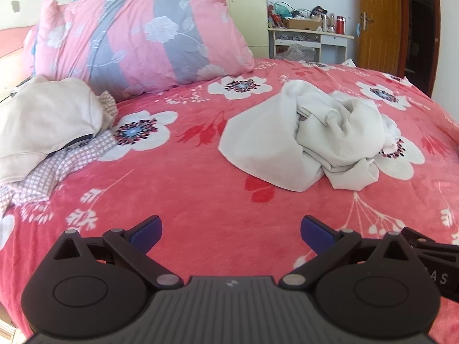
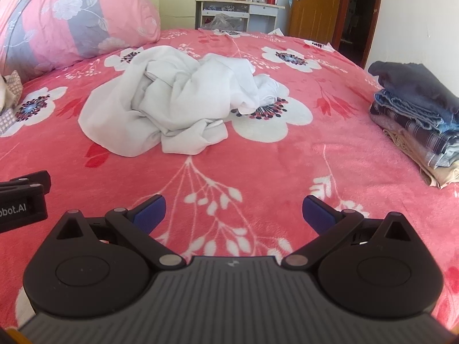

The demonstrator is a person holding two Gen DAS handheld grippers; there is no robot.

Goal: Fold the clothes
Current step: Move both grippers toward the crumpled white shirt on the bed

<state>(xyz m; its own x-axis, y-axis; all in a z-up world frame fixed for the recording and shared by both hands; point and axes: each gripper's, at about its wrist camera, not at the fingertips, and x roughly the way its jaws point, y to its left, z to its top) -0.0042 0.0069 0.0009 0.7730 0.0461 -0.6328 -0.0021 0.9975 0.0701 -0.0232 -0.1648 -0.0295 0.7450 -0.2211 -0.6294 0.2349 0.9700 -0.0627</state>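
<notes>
We held the left gripper (image 1: 231, 233) and right gripper (image 2: 233, 215) side by side, fingers spread and empty, low over the bed (image 2: 258, 172), facing the crumpled white garment (image 2: 160, 100) ahead at mid-bed. The folded stack (image 2: 418, 117) sat well right, likely kept clear of the working space.
</notes>
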